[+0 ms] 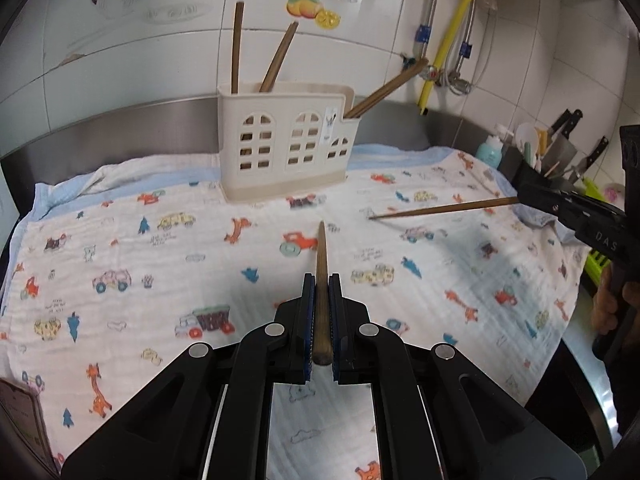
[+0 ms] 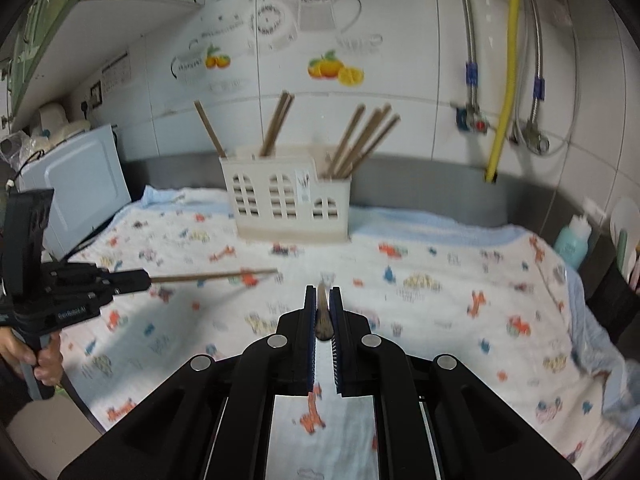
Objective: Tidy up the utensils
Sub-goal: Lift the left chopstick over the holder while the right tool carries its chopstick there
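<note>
A cream utensil holder (image 1: 286, 148) with arched window cut-outs stands at the back of the counter; it also shows in the right wrist view (image 2: 286, 204). Several brown chopsticks (image 2: 362, 142) stand in it. My left gripper (image 1: 321, 280) is shut on a brown chopstick (image 1: 321, 272) that points forward toward the holder, above the cloth. My right gripper (image 2: 322, 292) is shut on another brown chopstick (image 2: 323, 314). In the left wrist view the right gripper (image 1: 520, 200) is at the right with its chopstick (image 1: 444, 210) pointing left. In the right wrist view the left gripper (image 2: 148, 279) is at the left, its chopstick (image 2: 216, 276) pointing right.
A white cloth (image 1: 160, 280) printed with cars and giraffes covers the counter. A knife block with knives (image 1: 560, 148) and a teal bottle (image 1: 490, 152) stand at the far right. Pipes and a yellow hose (image 1: 452, 36) run down the tiled wall. A white appliance (image 2: 80, 188) is at the left.
</note>
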Demonstrator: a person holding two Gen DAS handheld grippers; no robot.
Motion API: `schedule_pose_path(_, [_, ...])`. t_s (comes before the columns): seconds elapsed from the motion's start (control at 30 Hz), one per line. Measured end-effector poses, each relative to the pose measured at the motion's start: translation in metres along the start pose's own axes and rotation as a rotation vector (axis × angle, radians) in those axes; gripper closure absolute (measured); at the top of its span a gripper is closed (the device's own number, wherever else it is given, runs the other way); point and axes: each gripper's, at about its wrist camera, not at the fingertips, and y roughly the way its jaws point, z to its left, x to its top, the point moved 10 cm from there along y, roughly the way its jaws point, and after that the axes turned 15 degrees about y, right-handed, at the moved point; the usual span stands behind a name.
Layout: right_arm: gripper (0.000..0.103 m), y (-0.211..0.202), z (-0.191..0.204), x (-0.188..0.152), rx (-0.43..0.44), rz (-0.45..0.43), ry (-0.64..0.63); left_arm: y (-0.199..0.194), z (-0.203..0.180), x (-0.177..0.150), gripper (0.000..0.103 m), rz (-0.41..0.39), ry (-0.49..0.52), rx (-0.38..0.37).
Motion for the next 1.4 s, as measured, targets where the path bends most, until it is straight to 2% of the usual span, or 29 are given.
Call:
schedule_pose_path(0.3, [0.097,0.001,0.019,0.043,0.044,-0.020,-0.014,-0.007,0.014,0.035,0.098,-0.040,0.017,0.022])
schedule_pose_path(0.7, [0.097,-0.004,0.045,0.147,0.123,-0.065,-0.033,-0.005,0.039,0.105,0.098,-0.077,0.041,0.047])
schedule_pose_path(0.87, [0.097,0.001,0.053,0.182,0.147,-0.080,-0.028,-0.011,0.037,0.142,0.098,-0.108,0.085,0.056])
schedule_pose_path(1.07, [0.097,0.016,0.055,0.215,0.145,-0.100,-0.016,-0.030,0.039,0.200,0.098,-0.198,0.124,0.086])
schedule_pose_path(1.3, [0.097,0.032,0.055,0.247,0.141,-0.138,-0.002,-0.045,0.054,0.263,0.098,-0.283,0.166,0.173])
schedule_pose_path(1.4, [0.097,0.039,0.056,0.256,0.132,-0.149,-0.009,-0.044,0.063,0.274,0.098,-0.292,0.156,0.190])
